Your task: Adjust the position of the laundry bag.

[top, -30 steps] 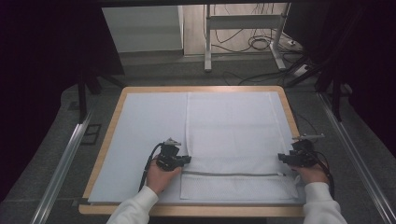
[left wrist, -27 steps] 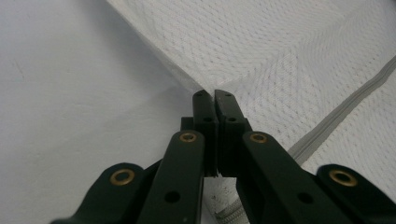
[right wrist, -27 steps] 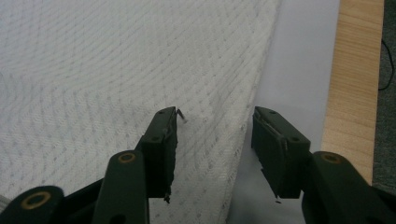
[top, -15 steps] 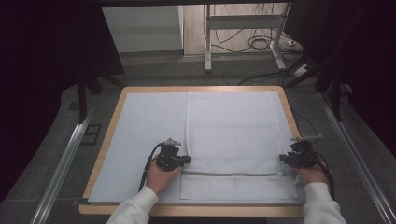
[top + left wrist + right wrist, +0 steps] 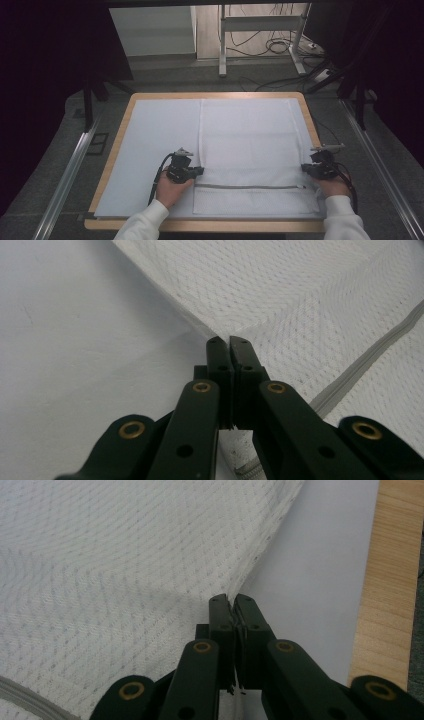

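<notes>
White mesh laundry bag (image 5: pixel 250 150) lies flat on the right half of a pale mat (image 5: pixel 150 135) covering a wooden table (image 5: pixel 117 145), its grey zipper (image 5: pixel 250 187) running across near the person's edge. Both grippers pinch the bag just above the zipper line. The left gripper (image 5: pixel 196 170), at about 7 o'clock on the table, is clamped on the bag's left edge; in the left gripper view its jaws meet on the mesh hem. The right gripper (image 5: pixel 309 168), at about 4 o'clock, has just been closing and now nips the right edge, fabric puckering between the jaws. The step in hand appears to be securing both side edges for a fold. Next likely calls for lifting both edges evenly, toward 12 o'clock. Both hands sit low, forearms entering from 6 o'clock, grippers pointing inward.
</notes>
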Tool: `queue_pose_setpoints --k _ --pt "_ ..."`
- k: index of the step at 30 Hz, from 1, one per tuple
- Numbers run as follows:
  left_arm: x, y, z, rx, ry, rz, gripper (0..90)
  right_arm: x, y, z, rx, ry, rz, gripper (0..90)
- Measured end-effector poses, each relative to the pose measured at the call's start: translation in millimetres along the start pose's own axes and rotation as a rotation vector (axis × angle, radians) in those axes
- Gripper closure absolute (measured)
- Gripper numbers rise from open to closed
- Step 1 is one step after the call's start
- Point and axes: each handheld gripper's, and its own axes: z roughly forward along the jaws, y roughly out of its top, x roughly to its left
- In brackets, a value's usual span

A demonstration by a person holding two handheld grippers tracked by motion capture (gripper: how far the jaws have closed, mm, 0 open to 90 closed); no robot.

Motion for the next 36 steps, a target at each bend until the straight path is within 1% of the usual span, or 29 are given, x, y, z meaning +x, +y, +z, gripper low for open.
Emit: queue_pose_setpoints --k 6,10,18,24,26,34,36 --pt "0.8 0.2 -0.7 -0.002 0.001 -0.001 89.5 -0.2 0.1 -0.8 -0.009 0.002 0.005 87.2" --pt "1.4 0.3 -1.3 -0.004 0.000 -0.006 89.5 0.3 0.2 -0.9 -0.014 0.003 0.000 87.2" --pt "3.0 0.6 -2.6 0.001 0.003 -0.002 89.6 2.1 1.1 -0.5 -0.019 0.003 -0.007 87.3" --pt "3.5 0.7 -2.6 0.000 0.001 -0.008 89.7 2.2 1.1 -0.6 -0.020 0.004 -0.008 87.3" --pt "4.0 1.0 -3.2 0.005 -0.001 -0.016 89.7 2.7 1.2 -0.5 -0.022 0.004 -0.009 87.3" --pt "4.3 1.2 -3.6 0.008 0.000 -0.014 89.8 3.2 1.3 -0.5 -0.025 0.001 -0.016 87.3" --pt "4.4 1.5 -4.0 0.011 -0.001 -0.019 89.8 3.6 1.3 -0.5 -0.025 0.002 -0.015 87.3"
